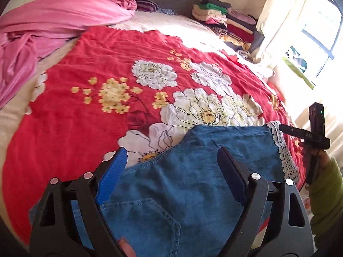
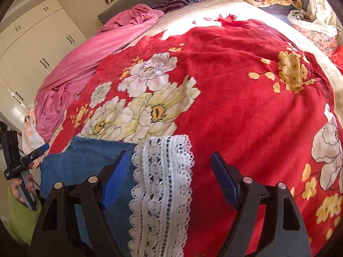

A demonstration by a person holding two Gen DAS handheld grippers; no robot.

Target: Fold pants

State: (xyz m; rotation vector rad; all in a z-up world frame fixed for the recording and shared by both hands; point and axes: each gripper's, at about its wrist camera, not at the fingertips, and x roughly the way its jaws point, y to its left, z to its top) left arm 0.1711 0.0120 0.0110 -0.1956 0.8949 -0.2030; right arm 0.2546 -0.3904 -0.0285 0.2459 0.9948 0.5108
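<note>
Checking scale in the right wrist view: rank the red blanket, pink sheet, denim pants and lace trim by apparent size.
1. Red blanket
2. Pink sheet
3-4. Denim pants and lace trim: similar, unranked; both sit near the lens and run out of frame.

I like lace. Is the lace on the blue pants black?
No, the lace trim along the edge of the blue pants is white.

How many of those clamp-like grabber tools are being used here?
2. The left gripper hovers open over the blue denim pants; the right gripper hovers open over their white lace hem.
</note>
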